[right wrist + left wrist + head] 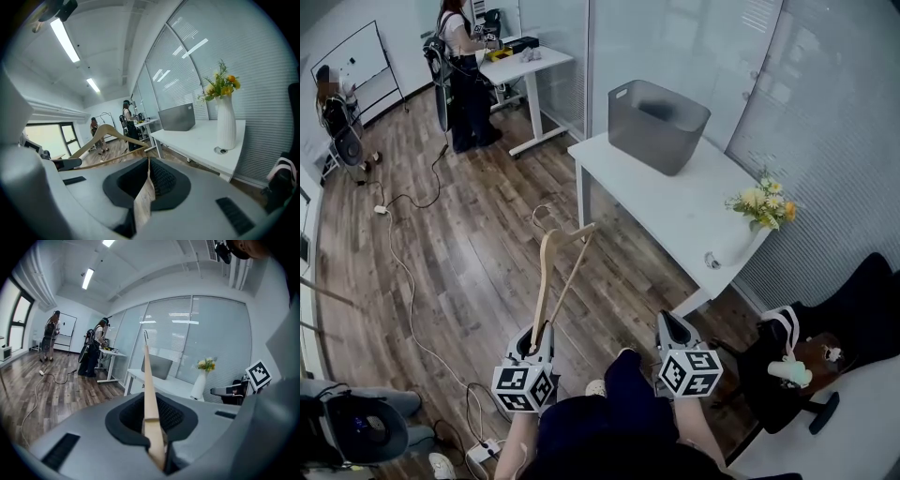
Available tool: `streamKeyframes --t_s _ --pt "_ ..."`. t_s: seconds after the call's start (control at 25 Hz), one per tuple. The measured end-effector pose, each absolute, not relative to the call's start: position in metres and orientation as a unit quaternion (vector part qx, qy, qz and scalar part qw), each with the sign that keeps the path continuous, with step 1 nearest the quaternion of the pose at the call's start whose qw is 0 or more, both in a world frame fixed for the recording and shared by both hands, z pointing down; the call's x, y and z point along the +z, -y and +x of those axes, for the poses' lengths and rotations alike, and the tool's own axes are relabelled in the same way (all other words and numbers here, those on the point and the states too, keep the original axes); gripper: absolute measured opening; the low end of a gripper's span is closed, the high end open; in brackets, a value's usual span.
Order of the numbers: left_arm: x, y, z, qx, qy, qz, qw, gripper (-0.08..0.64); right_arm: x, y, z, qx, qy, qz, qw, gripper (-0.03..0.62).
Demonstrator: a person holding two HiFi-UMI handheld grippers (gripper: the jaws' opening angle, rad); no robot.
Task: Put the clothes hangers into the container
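Note:
A wooden clothes hanger (551, 277) with a wire hook sticks up and away from my left gripper (539, 336), which is shut on the end of one of its arms. In the left gripper view the wood (151, 408) runs straight out between the pads. The same hanger (105, 136) shows to the left in the right gripper view. The grey container (657, 114) stands at the far end of the white table (675, 211), well beyond both grippers. My right gripper (668, 322) is shut with nothing in it, its tips together (149, 161).
A white vase of flowers (742, 244) stands at the table's near right corner. A black office chair (825, 361) sits to the right. Cables (403, 281) trail over the wooden floor. A person (461, 75) stands at a second desk (525, 64) far back.

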State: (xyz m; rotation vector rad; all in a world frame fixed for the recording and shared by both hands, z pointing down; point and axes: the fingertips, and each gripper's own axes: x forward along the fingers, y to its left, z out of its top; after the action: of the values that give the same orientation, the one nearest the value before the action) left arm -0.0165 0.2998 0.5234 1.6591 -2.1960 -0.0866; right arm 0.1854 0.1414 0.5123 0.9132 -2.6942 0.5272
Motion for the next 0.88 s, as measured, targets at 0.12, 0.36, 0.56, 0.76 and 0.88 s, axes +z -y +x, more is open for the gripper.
streamKeyframes --t_s 0.12,0.36,0.56,0.76,0.88 --pt "0.524 -0.301 -0.017 -0.033 0.783 0.591 0.192 0.054 0.516 -0.141 0.183 0.182 0.924 0.310 0.127 0.035" --pt "0.526 -0.293 -0.027 -0.030 0.786 0.587 0.192 0.054 0.519 -0.131 0.171 0.185 0.926 0.303 0.126 0.035" --pt "0.523 -0.274 -0.039 -0.031 0.789 0.583 0.190 0.054 0.519 -0.110 0.160 0.184 0.927 0.300 0.126 0.035" --pt "0.519 -0.246 -0.054 -0.027 0.789 0.585 0.183 0.054 0.516 -0.082 0.145 0.182 0.929 0.295 0.129 0.035" --pt "0.518 -0.229 -0.064 -0.030 0.791 0.583 0.184 0.054 0.515 -0.065 0.132 0.179 0.931 0.288 0.131 0.035"
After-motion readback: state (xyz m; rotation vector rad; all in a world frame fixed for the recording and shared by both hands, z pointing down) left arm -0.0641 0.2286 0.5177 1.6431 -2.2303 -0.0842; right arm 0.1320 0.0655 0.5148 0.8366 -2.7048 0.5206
